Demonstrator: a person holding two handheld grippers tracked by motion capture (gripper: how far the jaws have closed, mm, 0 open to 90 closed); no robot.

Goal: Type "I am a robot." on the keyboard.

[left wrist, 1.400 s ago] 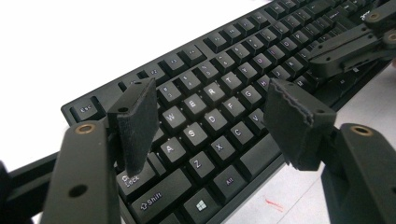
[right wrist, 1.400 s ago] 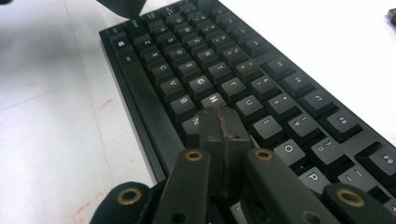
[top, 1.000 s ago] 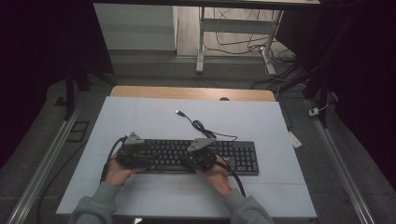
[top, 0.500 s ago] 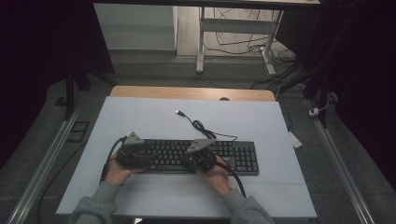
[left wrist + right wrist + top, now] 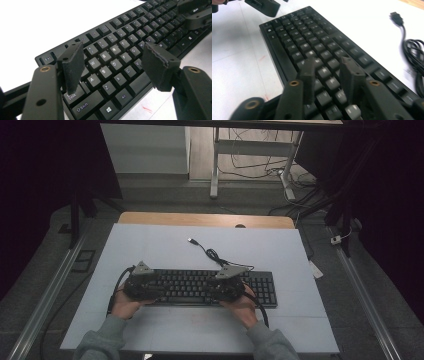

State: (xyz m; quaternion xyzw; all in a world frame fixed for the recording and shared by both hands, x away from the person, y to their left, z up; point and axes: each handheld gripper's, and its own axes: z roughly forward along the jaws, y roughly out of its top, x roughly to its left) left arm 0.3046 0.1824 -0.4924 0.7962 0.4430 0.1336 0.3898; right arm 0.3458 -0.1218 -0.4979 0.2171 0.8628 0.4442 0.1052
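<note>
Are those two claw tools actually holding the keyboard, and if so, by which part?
Nothing is held. The left gripper hangs open above the letter keys of the black plastic keyboard; the right gripper hovers with jaws apart over its keys, gripping none.

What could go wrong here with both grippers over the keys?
The left hand-held gripper hangs open over the keyboard, one pad by Caps Lock, so it may press the wrong key. The right hand-held gripper has a narrow gap and could hit two keys. The loose cable could snag.
</note>
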